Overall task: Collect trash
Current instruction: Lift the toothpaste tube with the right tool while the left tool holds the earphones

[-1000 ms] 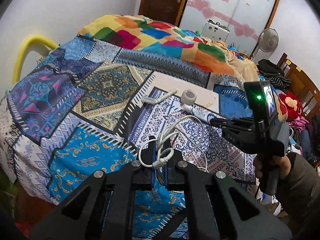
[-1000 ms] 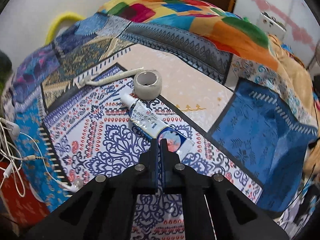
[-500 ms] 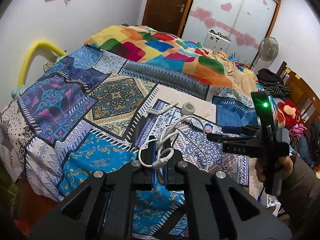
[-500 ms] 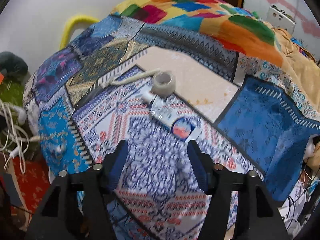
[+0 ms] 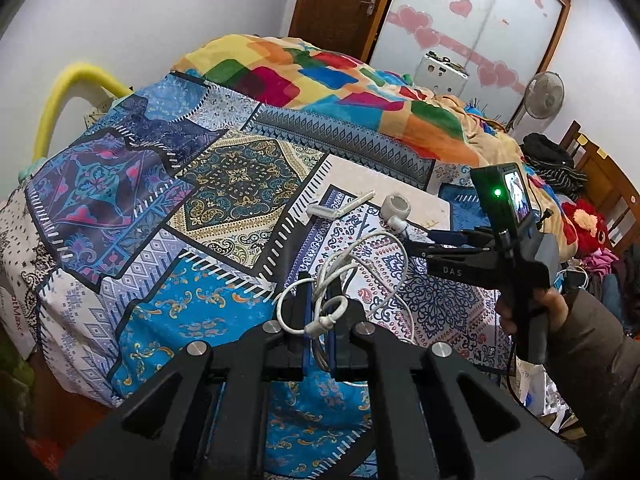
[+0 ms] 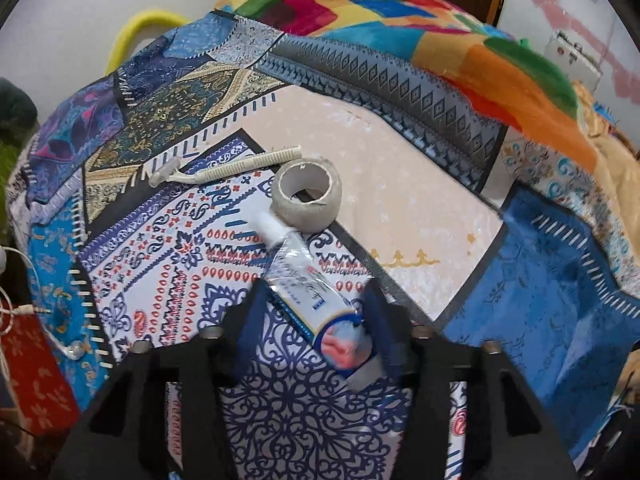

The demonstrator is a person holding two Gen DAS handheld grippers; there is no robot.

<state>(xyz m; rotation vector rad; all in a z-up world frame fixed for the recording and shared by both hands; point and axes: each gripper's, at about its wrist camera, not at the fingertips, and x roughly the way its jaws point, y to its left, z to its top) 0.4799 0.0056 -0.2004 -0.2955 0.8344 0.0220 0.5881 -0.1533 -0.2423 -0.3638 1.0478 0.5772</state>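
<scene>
Tube (image 6: 308, 292) lay lower centre on the patterned bedspread (image 6: 540, 300), cap touching the tape roll (image 6: 307, 196) | right gripper (image 6: 316, 320) straddled its tail, jaws just narrowing, contact unclear | left gripper (image 5: 318, 316) stayed clamped on white earphone cable (image 5: 340, 276), lower centre

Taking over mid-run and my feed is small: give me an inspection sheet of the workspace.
Surface: bed under a patchwork cover, a multicoloured blanket at the far end.
Job's things: tube, tape roll touching its cap, razor beside them.
Clutter: nothing else seen on the cover.
Grippers: left tool shut on the earphones; right tool has just been closing, tube's end between its fingers, contact unclear.
Cables: earphone wire trails loose from the left tool.
Surroundings: door, fan, chair with clothes.
</scene>
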